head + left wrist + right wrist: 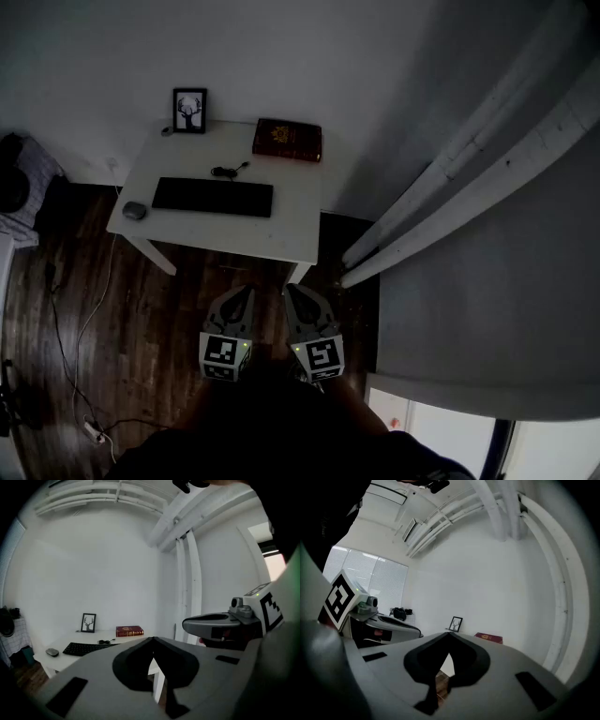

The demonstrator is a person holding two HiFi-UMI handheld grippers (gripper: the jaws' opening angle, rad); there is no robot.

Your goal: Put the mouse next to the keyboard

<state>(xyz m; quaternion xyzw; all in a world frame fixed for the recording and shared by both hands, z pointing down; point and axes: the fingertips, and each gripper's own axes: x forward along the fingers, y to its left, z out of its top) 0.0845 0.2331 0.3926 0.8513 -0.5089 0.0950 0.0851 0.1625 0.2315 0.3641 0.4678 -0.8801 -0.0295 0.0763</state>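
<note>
A grey mouse (135,211) lies at the left end of the white desk (291,220), just left of the black keyboard (213,197). In the left gripper view the mouse (52,652) and keyboard (86,648) show far off on the desk. Both grippers are held side by side in front of the desk, well short of it. My left gripper (247,292) is shut with nothing in it, and so is my right gripper (290,290). The jaw tips meet in the left gripper (152,640) view and in the right gripper (449,634) view.
A red book (287,140) and a framed deer picture (189,110) stand at the desk's back edge, with a small black cable (228,171) behind the keyboard. A cable and power strip (92,431) lie on the dark wood floor at left. White pipes (450,202) run at right.
</note>
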